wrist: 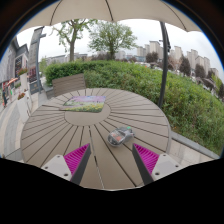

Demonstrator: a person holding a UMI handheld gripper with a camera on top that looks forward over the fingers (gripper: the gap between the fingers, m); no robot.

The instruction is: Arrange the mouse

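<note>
A small grey computer mouse (120, 136) lies on the round wooden slatted table (60, 125), just ahead of my right finger and a little right of the gap between the fingers. My gripper (112, 160) is open and empty, held above the table's near edge. Its two fingers with magenta pads (76, 157) stand wide apart, with bare table slats between them. The mouse is beyond the fingertips and not touched by either finger.
A flat mat or pad (90, 101) with a purple and green pattern lies at the table's far side. A parasol pole (165, 62) rises at the right. A hedge (150, 82) and a bench lie beyond the table.
</note>
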